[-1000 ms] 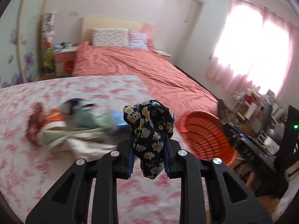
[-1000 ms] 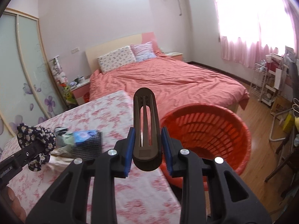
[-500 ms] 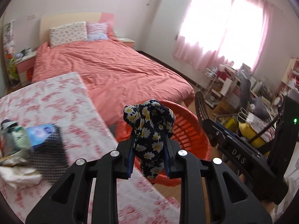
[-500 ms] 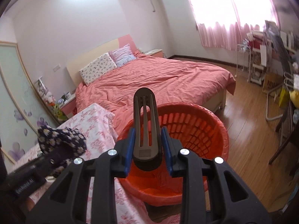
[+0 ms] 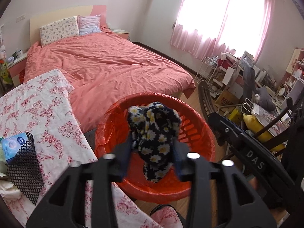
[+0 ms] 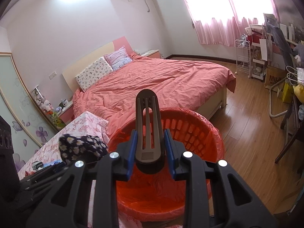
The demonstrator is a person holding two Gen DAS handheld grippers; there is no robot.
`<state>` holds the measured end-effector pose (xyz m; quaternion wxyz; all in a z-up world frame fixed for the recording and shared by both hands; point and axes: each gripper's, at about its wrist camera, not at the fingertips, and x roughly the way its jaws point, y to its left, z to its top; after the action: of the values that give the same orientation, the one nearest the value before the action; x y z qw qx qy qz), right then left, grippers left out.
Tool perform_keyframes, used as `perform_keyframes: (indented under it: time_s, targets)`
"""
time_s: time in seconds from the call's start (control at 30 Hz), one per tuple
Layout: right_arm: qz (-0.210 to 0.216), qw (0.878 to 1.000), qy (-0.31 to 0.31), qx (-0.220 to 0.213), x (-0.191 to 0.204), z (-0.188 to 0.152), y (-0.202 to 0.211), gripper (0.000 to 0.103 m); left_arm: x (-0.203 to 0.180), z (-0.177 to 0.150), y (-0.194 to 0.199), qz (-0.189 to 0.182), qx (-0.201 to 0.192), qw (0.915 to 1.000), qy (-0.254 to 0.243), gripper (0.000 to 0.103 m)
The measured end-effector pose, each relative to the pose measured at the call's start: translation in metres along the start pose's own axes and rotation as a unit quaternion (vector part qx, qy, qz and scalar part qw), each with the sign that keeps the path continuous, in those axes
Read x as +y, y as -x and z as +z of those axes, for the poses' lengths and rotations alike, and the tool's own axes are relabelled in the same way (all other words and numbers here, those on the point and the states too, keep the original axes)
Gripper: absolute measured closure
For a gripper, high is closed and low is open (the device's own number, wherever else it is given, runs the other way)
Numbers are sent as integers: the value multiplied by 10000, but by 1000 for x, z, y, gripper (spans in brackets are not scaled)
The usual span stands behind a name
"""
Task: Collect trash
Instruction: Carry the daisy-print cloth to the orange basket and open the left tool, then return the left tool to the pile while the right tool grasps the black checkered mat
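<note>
My left gripper (image 5: 153, 152) is shut on a dark daisy-print cloth (image 5: 154, 133) and holds it over the orange basket (image 5: 197, 117) lined with a red bag. My right gripper (image 6: 150, 148) is shut on a dark brown slotted plastic piece (image 6: 149, 133) that stands upright over the same basket (image 6: 212, 133). The cloth also shows at the left of the right wrist view (image 6: 81, 146). The right gripper shows at the right of the left wrist view (image 5: 247, 150).
A table with a pink floral cloth (image 5: 43, 106) lies left of the basket, with a black mesh sheet (image 5: 24, 169), a blue tissue pack (image 5: 13, 146) and crumpled paper on it. A salmon bed (image 5: 106, 64) is behind. Cluttered shelves and bags (image 5: 247, 87) stand to the right.
Both grippers have swung right from the table to above the basket, each with its item still held. The basket now sits directly beneath them.
</note>
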<state>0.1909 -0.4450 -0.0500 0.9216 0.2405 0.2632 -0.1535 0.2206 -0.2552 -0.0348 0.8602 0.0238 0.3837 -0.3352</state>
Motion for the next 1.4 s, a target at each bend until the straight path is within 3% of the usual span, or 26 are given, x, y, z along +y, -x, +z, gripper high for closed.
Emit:
perform_keyframes:
  time_s: [0.1, 0.17, 0.23, 0.47, 0.67, 0.8, 1.23, 1.4]
  targets:
    - [40, 9999, -129, 24, -3, 3, -6, 72, 4, 0, -4, 87, 49, 9999, 38, 37]
    - [15, 9998, -210, 44, -7, 6, -12, 61, 8, 1, -6, 114, 92, 9999, 80, 32]
    - [-10, 9996, -261, 56, -9, 6, -15, 50, 13, -1, -4, 180, 117, 9996, 159, 31]
    - [-187, 9998, 25, -53, 4, 3, -1, 43, 42, -17, 31, 764, -18, 9966, 313, 29]
    - [-146, 9991, 406, -49, 39, -5, 10, 42, 78, -42, 74, 1475, -227, 9879, 426, 24]
    - [22, 9973, 727, 63, 71, -17, 12, 42, 115, -59, 106, 1975, -362, 9776, 632, 18]
    - [622, 9796, 1760, 749, 189, -87, -13, 42, 228, -111, 182, 3213, -685, 9341, 1396, 17]
    - [884, 9712, 1988, 975, 224, -113, -32, 29, 268, -125, 195, 3533, -716, 9169, 1715, 17]
